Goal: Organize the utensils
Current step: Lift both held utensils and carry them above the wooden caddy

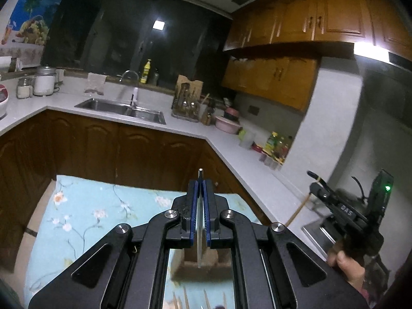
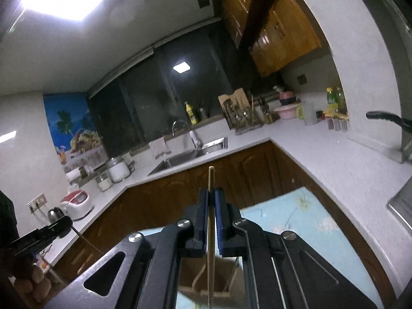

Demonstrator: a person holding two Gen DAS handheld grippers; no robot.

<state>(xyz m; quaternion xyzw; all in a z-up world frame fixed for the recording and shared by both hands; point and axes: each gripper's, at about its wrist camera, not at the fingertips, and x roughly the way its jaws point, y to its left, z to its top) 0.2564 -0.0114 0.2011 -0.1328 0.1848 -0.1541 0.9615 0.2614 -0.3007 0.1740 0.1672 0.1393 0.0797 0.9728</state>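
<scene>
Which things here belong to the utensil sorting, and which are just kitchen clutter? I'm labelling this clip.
In the job:
- left gripper, shut on a thin metal utensil
- right gripper, shut on a wooden chopstick
- wooden holder below, on the floral cloth

Lying about:
- sink
- dish rack
- pink bowls
- bottles
- jars

floral cloth open, counter cluttered
</scene>
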